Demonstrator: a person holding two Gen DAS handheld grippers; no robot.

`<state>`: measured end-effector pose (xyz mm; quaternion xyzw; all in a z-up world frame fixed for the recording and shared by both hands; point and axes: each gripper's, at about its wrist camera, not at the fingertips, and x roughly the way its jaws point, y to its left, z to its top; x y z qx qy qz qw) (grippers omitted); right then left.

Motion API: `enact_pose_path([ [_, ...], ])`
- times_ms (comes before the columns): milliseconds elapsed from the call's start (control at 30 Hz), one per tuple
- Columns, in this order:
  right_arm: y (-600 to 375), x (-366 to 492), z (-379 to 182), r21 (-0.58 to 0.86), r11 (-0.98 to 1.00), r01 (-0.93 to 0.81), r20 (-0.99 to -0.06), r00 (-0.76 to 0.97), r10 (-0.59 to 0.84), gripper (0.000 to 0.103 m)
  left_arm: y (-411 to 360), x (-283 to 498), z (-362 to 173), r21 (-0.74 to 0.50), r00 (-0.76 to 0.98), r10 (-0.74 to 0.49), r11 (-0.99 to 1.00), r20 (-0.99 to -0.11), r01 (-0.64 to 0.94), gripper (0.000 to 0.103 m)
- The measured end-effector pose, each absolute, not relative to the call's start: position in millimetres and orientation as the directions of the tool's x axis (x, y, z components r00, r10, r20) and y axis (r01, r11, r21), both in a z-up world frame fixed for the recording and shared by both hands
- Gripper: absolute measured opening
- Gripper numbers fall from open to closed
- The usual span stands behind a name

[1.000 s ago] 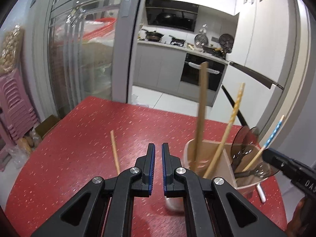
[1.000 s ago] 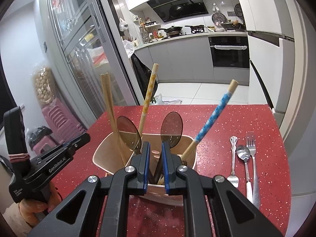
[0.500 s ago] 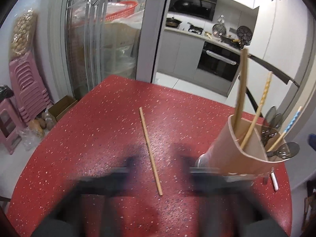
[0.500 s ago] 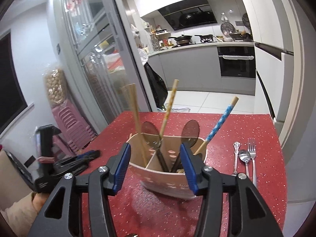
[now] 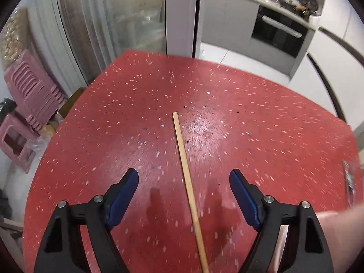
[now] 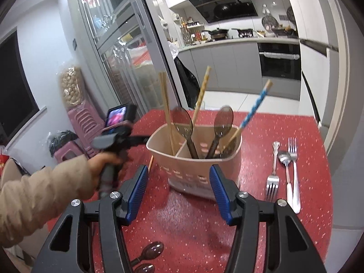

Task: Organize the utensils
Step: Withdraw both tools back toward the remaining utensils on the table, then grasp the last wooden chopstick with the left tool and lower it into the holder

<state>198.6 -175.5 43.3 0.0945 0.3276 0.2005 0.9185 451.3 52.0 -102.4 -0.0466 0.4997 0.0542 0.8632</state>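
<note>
A single wooden chopstick (image 5: 187, 182) lies on the red speckled table (image 5: 136, 104), running away from me between the jaws of my left gripper (image 5: 183, 179), which is open and empty just above it. My right gripper (image 6: 178, 177) is open and empty, a little in front of the beige utensil holder (image 6: 193, 159). The holder has wooden chopsticks (image 6: 165, 104), a yellow patterned chopstick (image 6: 201, 93), a blue patterned chopstick (image 6: 254, 107) and two dark spoons (image 6: 224, 122) standing in it. The left gripper also shows in the right wrist view (image 6: 118, 141), left of the holder.
Two forks (image 6: 274, 166) and a white-handled spoon (image 6: 287, 173) lie on the table right of the holder. Two dark spoons (image 6: 147, 257) lie near my right gripper's base. Pink stools (image 5: 25, 104) stand beyond the table's left edge. The kitchen floor lies past the far edge.
Both grippers opened from shut. The left one swung away from the holder to sit over the loose chopstick. The right one drew back from the holder.
</note>
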Motion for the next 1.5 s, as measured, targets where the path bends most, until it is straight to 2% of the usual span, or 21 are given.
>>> enact_pose_path([
  [133,-180,203,37,0.322,0.897,-0.303,-0.573,0.692,0.439,0.060,49,477,-125,0.014,0.437,0.074,0.990,-0.896,-0.139,0.101],
  [267,-182,204,35,0.334,0.893,-0.303,-0.568,0.691,0.447,0.060,53,493,-137,-0.019,0.397,0.047,0.987,-0.917,-0.160,0.098],
  [300,-182,204,35,0.339,0.891,-0.301,-0.566,0.692,0.449,0.060,53,496,-137,-0.021,0.392,0.042,0.988,-0.919,-0.154,0.094],
  [367,-183,204,35,0.349,0.889,-0.296,-0.562,0.693,0.451,0.060,53,495,-133,-0.020,0.392,0.032,0.992,-0.919,-0.127,0.076],
  [400,-184,203,35,0.353,0.888,-0.294,-0.559,0.695,0.452,0.060,50,495,-131,-0.022,0.399,0.020,0.995,-0.917,-0.100,0.036],
  [433,-184,203,34,0.358,0.887,-0.293,-0.558,0.694,0.455,0.060,48,497,-131,-0.018,0.389,0.012,0.997,-0.921,-0.075,0.029],
  [533,-184,203,34,0.369,0.884,-0.287,-0.558,0.692,0.458,0.060,51,487,-126,-0.046,0.415,-0.019,0.997,-0.909,-0.056,0.029],
  [633,-184,200,34,0.370,0.886,-0.279,-0.558,0.696,0.452,0.060,59,465,-113,-0.134,0.494,-0.077,0.988,-0.866,-0.081,0.029],
  [900,-180,195,39,0.388,0.879,-0.278,-0.546,0.699,0.462,0.060,62,390,-39,-0.243,0.720,-0.146,0.969,-0.679,-0.033,0.029],
  [1200,-173,183,47,0.376,0.876,-0.303,-0.528,0.706,0.471,0.060,49,324,77,-0.294,0.870,-0.212,0.952,-0.446,0.082,0.029],
  [1367,-176,179,44,0.384,0.876,-0.293,-0.539,0.699,0.470,0.060,22,317,114,-0.286,0.910,-0.232,0.949,-0.343,0.134,0.029],
  [1500,-186,175,40,0.385,0.882,-0.273,-0.544,0.704,0.456,0.060,2,324,113,-0.303,0.923,-0.245,0.941,-0.296,0.152,0.029],
])
